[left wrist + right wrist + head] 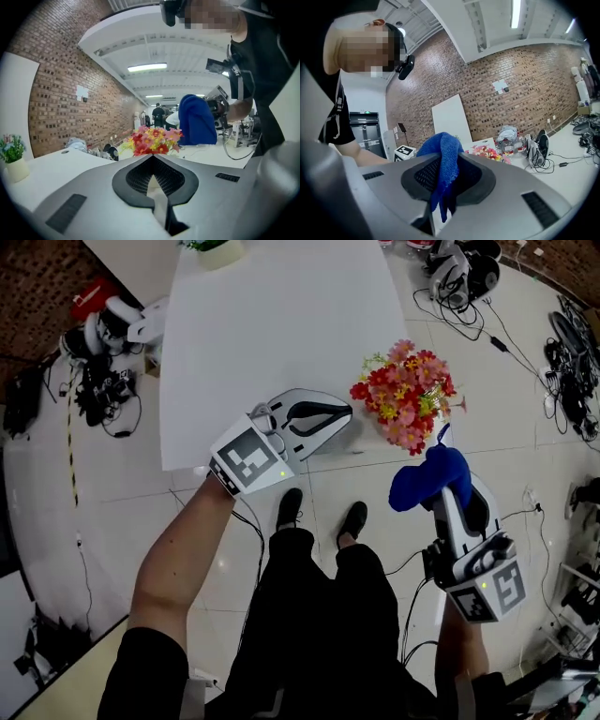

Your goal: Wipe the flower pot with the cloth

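Seen from above, a blue cloth is clamped in the jaws of the right gripper. It is bunched over their tips and held just beside a spray of red, pink and yellow flowers. The left gripper is held over the near edge of the white bench, its jaws together with nothing between them, pointing toward the flowers. The flower pot is taken to stand under the blooms at the bench's near right corner, but it is hidden in every view. For a good wipe, the cloth is probably best brought in low, beneath the flowers, and pressed against the pot's wall. The pot could be steadied by the left gripper so that it is not pushed off the corner. A small pale pot at the far end of the bench holds a green plant.
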{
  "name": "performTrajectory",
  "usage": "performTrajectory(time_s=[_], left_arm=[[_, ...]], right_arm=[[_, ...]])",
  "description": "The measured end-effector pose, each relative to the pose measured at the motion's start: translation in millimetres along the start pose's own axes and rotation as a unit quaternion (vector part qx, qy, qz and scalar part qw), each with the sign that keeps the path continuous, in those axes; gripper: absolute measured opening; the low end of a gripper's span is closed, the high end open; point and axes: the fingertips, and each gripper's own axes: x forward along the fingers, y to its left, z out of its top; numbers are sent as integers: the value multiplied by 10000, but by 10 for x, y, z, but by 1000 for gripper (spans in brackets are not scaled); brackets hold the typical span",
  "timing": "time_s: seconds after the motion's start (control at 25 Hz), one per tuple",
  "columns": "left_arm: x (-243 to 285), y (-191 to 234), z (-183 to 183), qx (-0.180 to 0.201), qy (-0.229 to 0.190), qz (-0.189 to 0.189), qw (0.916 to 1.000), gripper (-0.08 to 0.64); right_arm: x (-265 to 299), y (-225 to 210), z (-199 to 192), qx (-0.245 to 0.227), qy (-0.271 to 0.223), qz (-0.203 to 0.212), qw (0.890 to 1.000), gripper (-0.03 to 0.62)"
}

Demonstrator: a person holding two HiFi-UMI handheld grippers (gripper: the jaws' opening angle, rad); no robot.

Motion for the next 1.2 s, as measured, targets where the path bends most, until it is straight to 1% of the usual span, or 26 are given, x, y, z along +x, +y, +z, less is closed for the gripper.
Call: performTrajectory(time_s=[0.12, 0.24, 0.36, 0.44, 0.56, 0.68, 0.84, 0.92, 1.04, 1.12, 1.2], left_arm=[[-34, 188, -133, 21, 49, -328, 9994, 2], [3, 427, -150, 18, -27, -706, 9975, 2], [59, 564, -137, 55, -61, -1115, 9937, 2], [126, 651, -124, 173, -65, -1423, 9896, 2], [310, 723, -155, 502, 89, -1866, 9811, 2], [537, 657, -265, 756, 282, -2257, 9709, 2], [765, 611, -392, 1042, 365, -2657, 9577, 2], [852, 592, -397, 1004, 219, -2857, 9528, 2], [1003, 572, -393, 777, -55, -3139, 9463, 2], [1095, 543, -382, 632, -170, -3391, 9385, 2], [1155, 529, -356, 580, -251, -3661, 9284, 2]], right_arm=[[43, 94, -132, 46, -13, -272, 9996, 58], [135, 143, -219, 153, -75, -707, 9974, 58], [148, 287, -266, 303, -118, -1160, 9927, 58], [130, 430, -257, 273, -222, -1391, 9896, 58], [193, 595, -311, 280, -263, -1554, 9871, 57], [308, 638, -460, 497, -228, -1627, 9852, 57], [504, 629, -606, 527, -170, -1522, 9868, 58], [556, 609, -718, 540, -147, -1606, 9854, 58], [600, 510, -884, 656, -118, -1893, 9796, 58], [627, 411, -931, 781, -120, -2163, 9731, 58], [672, 285, -941, 829, -158, -2400, 9671, 58]])
